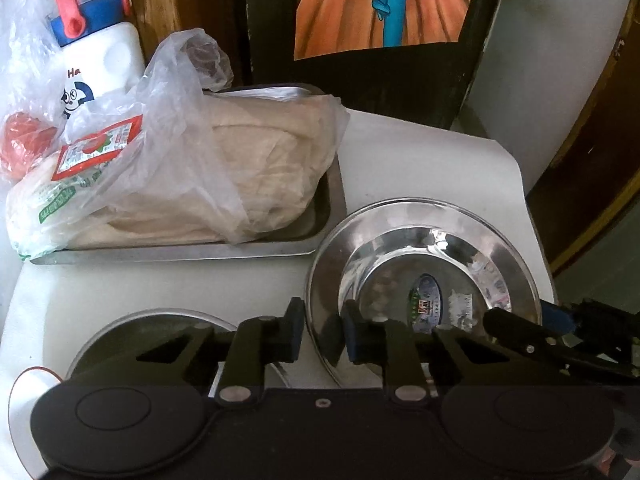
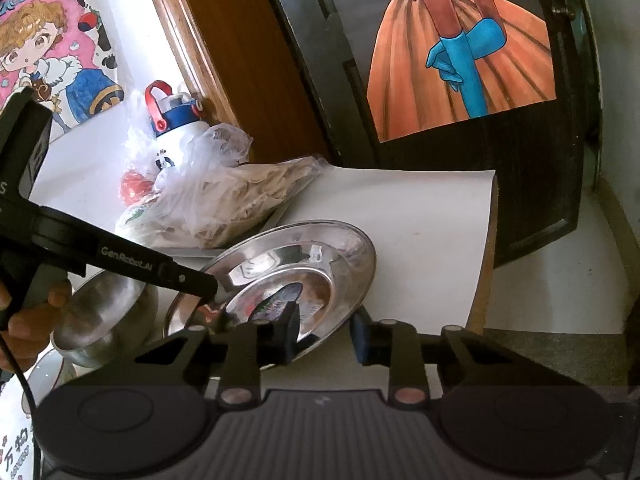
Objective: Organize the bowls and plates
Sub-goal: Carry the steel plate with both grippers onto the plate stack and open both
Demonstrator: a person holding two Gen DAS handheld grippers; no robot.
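Round shiny steel plate (image 2: 304, 276) tilted, right rim raised off the counter (image 2: 420, 216); left tool (image 1: 320, 330) and right tool (image 2: 326, 332) both clamp its rim. "GenRobot.AI" on left tool.

On the worktop (image 1: 420, 152) a plate (image 1: 424, 240) sits right of a tray (image 1: 180, 254). A bagged bundle (image 1: 240, 168) lies in the tray; a bottle (image 1: 100, 52) stands behind. A bowl (image 2: 104, 320) sits left of the plate.
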